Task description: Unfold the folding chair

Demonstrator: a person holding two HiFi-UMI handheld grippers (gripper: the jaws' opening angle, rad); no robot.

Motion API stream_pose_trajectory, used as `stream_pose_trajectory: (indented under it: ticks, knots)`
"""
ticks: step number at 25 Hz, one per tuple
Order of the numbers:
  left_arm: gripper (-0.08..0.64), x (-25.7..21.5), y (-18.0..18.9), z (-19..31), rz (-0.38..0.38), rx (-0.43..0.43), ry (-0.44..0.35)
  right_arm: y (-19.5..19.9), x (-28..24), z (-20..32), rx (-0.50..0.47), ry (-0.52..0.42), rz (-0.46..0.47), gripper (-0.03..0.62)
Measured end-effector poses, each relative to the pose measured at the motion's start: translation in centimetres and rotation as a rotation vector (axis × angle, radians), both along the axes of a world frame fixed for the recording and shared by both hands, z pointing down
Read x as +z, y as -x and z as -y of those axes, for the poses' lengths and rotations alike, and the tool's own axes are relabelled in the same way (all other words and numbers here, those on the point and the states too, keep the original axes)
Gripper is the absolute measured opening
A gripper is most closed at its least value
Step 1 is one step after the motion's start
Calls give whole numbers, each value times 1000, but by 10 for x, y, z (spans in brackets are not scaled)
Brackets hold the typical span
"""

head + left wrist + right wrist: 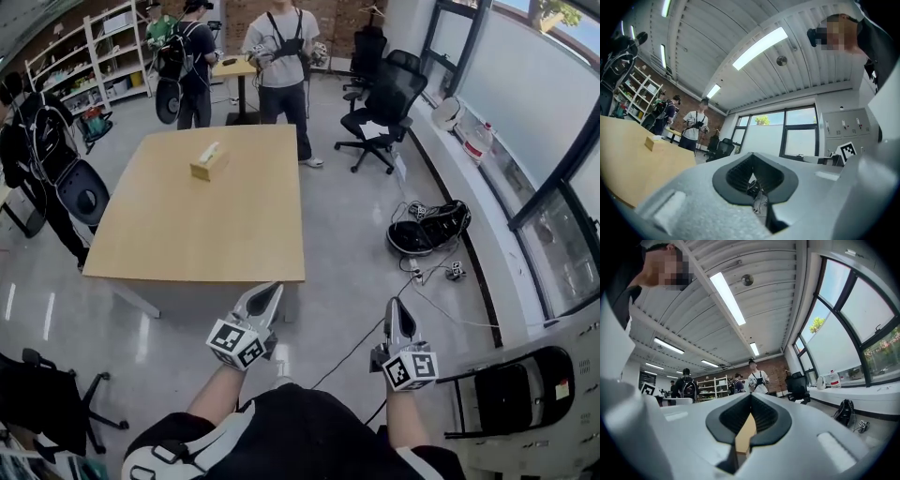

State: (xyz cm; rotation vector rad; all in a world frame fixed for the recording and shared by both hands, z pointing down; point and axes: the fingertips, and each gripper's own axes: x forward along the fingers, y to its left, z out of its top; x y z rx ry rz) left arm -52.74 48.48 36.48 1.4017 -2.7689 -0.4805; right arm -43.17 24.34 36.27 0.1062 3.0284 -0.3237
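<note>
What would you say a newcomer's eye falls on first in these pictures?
The big wooden table fills the middle of the head view, with a lone tissue box on it. Below it, the left gripper and right gripper are held out, both shut and empty. The black folding chair sits untouched at the lower right.

Rectangular light wooden table (pixel 206 225) sits at eleven o'clock, with a small cardboard tissue box (pixel 209 161) on its far half. At two o'clock a black backpack (pixel 429 230) lies on the floor, and a black swivel office chair (pixel 384 103) stands behind it. Black folding chair (pixel 511 394) is at four o'clock, near the right side.
</note>
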Motion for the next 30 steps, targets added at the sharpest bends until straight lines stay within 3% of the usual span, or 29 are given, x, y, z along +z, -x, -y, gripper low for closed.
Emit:
stream_pose_trajectory:
  ticks: [9, 20, 30]
  knots:
    - [3, -11, -36, 104, 44, 204, 8, -70, -7, 73, 187, -44, 3, 5]
    - [3, -12, -81, 212, 54, 462, -8, -187, -3, 156, 533, -66, -14, 3]
    - [3, -13, -136, 288, -31, 669, -92, -261, 1, 186, 728, -69, -28, 3]
